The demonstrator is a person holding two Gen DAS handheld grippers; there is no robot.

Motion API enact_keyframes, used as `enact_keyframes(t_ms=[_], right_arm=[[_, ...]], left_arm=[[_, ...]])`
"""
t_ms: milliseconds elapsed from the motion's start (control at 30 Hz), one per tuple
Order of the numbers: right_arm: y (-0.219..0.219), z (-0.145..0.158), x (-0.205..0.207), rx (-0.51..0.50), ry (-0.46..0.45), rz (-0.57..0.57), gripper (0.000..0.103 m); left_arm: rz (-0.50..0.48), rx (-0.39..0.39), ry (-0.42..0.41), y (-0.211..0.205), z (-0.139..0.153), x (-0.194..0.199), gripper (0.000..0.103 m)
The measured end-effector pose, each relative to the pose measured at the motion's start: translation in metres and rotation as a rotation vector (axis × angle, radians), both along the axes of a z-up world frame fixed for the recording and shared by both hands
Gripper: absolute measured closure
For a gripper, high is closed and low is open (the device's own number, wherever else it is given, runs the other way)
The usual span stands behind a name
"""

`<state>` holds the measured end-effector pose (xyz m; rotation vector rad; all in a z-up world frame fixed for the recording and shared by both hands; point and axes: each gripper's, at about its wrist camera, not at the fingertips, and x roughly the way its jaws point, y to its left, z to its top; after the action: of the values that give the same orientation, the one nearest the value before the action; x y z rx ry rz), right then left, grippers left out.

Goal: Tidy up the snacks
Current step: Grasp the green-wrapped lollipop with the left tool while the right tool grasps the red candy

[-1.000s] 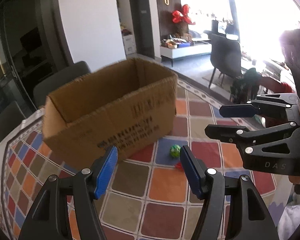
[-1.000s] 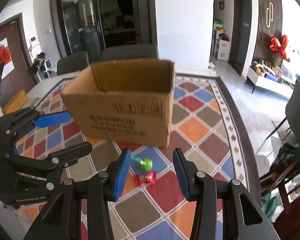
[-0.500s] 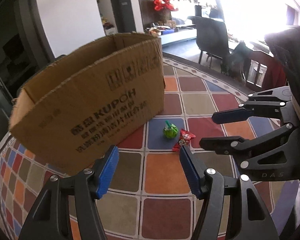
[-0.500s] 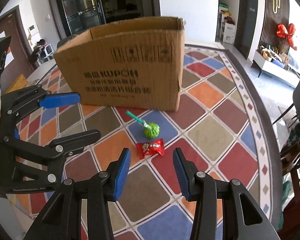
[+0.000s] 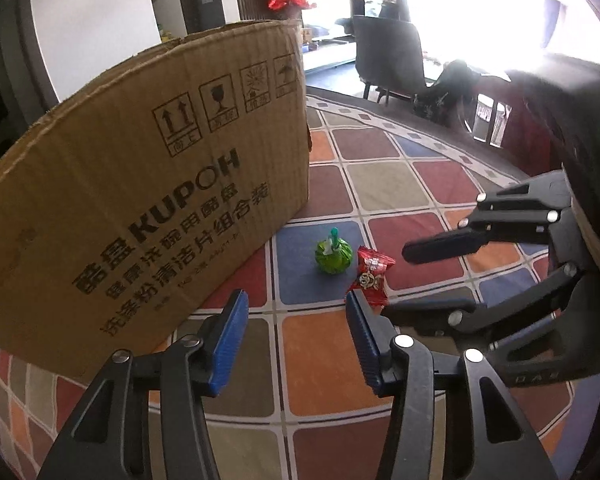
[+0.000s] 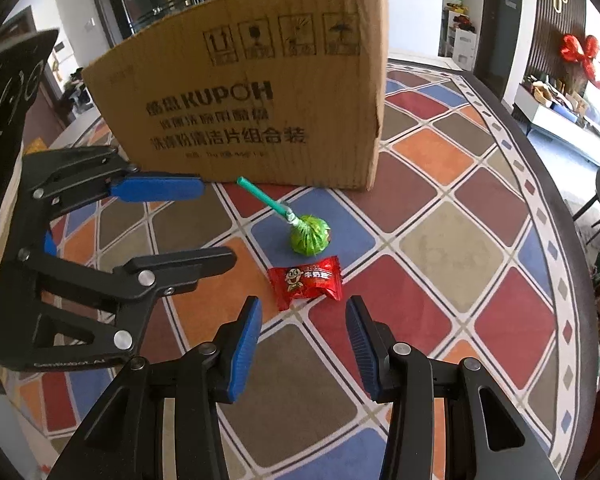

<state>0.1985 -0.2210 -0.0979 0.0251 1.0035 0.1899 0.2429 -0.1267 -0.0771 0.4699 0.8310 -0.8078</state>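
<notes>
A green wrapped lollipop (image 6: 309, 234) with a teal stick and a red wrapped candy (image 6: 306, 282) lie on the checkered tablecloth in front of a cardboard box (image 6: 260, 112). In the left wrist view the lollipop (image 5: 333, 256) and the candy (image 5: 370, 276) lie just right of the box (image 5: 148, 184). My right gripper (image 6: 303, 320) is open and empty, just short of the red candy. My left gripper (image 5: 296, 316) is open and empty, low over the cloth near both sweets. Each gripper shows in the other's view, the right (image 5: 428, 280) and the left (image 6: 196, 224).
The round table (image 6: 500, 184) carries a multicoloured checkered cloth; its edge curves along the right. Dark chairs (image 5: 388, 52) stand beyond the table. A white cabinet (image 6: 560, 120) and a red bow (image 6: 580, 52) are in the room behind.
Both grippers have come lower and closer to the two sweets and the box. The box now fills more of each view. Both stay open.
</notes>
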Motion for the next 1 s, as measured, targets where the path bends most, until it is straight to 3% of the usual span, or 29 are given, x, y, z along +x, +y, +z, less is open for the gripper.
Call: enact_keyframes(t_ms=[333,600,800,900,1000], right_arm=[[0.003,-0.011,0.006,0.019,-0.003,0.006,0.058],[-0.008,-0.012,0.015,0.041,-0.025,-0.026,0.059],[-0.005,-0.014,0.015,-0.005,-0.050,-0.021,0.064],[-0.007,-0.014,0.012,0.009,-0.055,-0.029,0.067],[-0.010,-0.014,0.011,0.002,-0.061,-0.041,0.078]], left_arm=[[-0.046,-0.045,0.054,-0.017,-0.006,0.014,0.054],[0.006,-0.078,0.109,-0.029,-0.018,0.033,0.054],[0.011,-0.083,0.131,-0.036,-0.025,0.036,0.061],[0.011,-0.082,0.146,-0.037,-0.026,0.036,0.077],[0.010,-0.072,0.146,-0.037,-0.027,0.034,0.077]])
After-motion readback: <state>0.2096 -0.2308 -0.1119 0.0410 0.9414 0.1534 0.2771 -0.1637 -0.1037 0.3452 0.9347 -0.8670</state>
